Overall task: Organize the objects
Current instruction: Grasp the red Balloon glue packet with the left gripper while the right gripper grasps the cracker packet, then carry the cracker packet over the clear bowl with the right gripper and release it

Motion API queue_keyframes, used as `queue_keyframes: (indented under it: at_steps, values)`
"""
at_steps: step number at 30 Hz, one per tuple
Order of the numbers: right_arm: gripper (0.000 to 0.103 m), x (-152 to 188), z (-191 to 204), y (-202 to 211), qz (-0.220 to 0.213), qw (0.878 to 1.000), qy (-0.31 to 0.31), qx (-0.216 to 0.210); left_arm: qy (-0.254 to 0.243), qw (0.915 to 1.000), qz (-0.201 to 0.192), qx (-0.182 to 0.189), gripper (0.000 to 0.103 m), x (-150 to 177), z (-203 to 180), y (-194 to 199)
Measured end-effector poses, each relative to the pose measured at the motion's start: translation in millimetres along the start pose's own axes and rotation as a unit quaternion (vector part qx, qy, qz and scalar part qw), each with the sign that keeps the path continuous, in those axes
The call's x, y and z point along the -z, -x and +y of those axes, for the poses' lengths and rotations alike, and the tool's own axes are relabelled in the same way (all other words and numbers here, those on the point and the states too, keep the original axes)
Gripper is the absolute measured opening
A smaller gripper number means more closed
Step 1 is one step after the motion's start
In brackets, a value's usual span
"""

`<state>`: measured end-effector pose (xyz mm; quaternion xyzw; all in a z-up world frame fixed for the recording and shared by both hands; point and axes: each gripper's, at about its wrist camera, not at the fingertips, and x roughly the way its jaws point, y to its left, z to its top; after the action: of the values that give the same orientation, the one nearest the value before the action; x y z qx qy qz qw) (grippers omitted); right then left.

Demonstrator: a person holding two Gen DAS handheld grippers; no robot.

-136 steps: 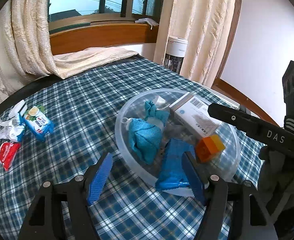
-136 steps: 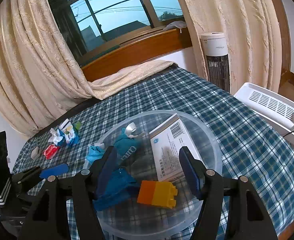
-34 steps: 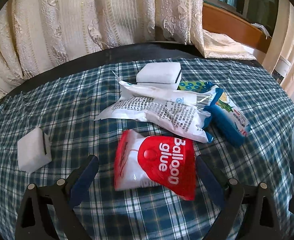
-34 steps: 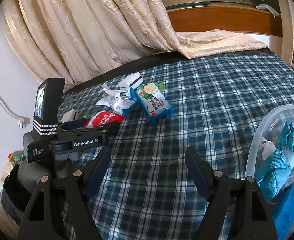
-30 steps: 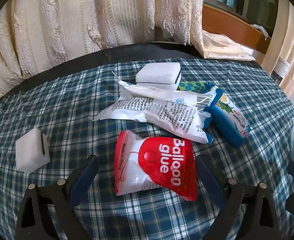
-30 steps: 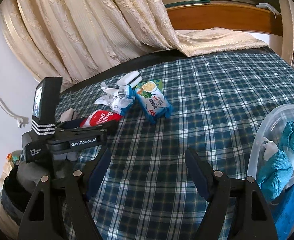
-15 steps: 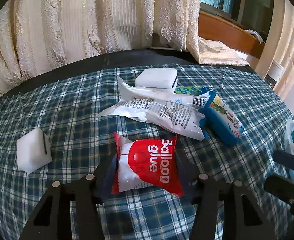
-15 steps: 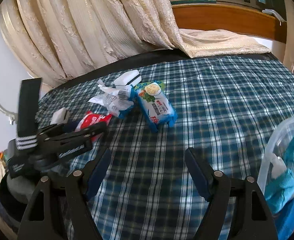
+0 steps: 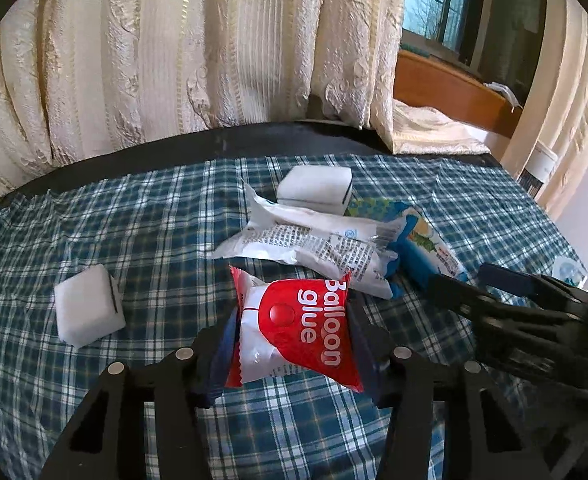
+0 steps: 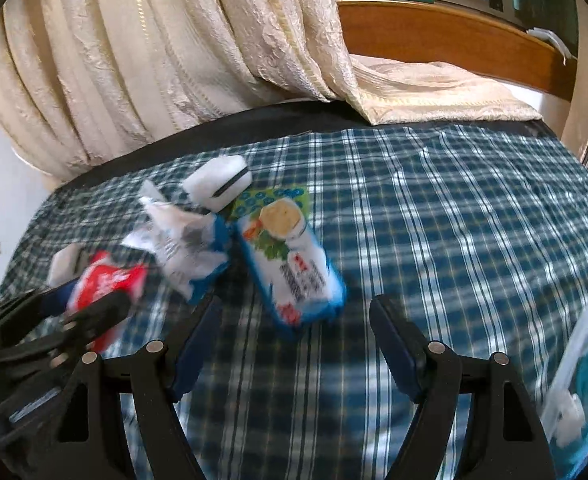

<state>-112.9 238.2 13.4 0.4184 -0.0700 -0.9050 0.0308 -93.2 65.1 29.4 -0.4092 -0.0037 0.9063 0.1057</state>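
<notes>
Balloon glue packet (image 9: 294, 330), red and white, sits between the two pads of the left gripper (image 9: 291, 344), which have just been closing on it and now press it from both sides; its front edge seems lifted a little off the plaid cloth (image 9: 153, 240), though that is hard to tell. The right gripper (image 10: 294, 334) has its jaws apart with nothing between them, and it points toward the blue snack packet (image 10: 294, 268) just ahead of it.

Around the held packet, three things lie near on the cloth: a white printed wrapper (image 9: 314, 248), a white block (image 9: 314, 188) behind it, and a second white block (image 9: 87, 308) apart on the left. At the right edge of the right wrist view the clear bowl (image 10: 586, 344) shows, with teal cloth inside it.

As a judgement, the task is partly done: some things are in the bowl already, while the packets and blocks are not yet collected.

Compared with one second ago, the left jaws stood wide around the packet; now they clamp it. The right gripper then faced more bare cloth, and now the snack packet is closer to its jaws.
</notes>
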Motion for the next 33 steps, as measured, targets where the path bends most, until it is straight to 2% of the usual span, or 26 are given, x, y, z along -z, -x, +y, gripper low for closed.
queue_keyframes:
  at_steps: [5,13,14,16,17,21,24,33]
  values:
    - [0.077,-8,1,-19,0.001,1.0,0.008,0.026,0.005,1.0,0.001,0.002,0.055,-1,2,0]
    - [0.076,-14,1,-29,0.007,1.0,0.009,0.022,0.006,1.0,0.004,0.003,0.055,0,3,-1]
    - [0.075,-14,1,-29,0.007,1.0,0.009,0.021,0.007,1.0,0.004,0.003,0.055,0,3,-1]
    - [0.067,-14,2,-29,0.007,1.0,0.014,0.02,0.008,1.0,0.005,0.002,0.055,0,3,-1]
    - [0.06,-14,5,-29,0.007,1.0,0.02,0.018,0.008,0.9999,0.006,0.002,0.055,0,4,-2]
    - [0.048,-11,14,-30,0.008,0.999,0.045,0.021,0.008,0.9999,0.006,0.002,0.055,0,3,-2]
    - [0.044,-7,20,-28,0.007,0.998,0.059,0.023,0.006,1.0,0.005,0.004,0.055,0,2,-2]
    - [0.044,3,17,-8,-0.003,0.999,0.044,0.012,0.005,1.0,0.0,0.006,0.055,0,0,1]
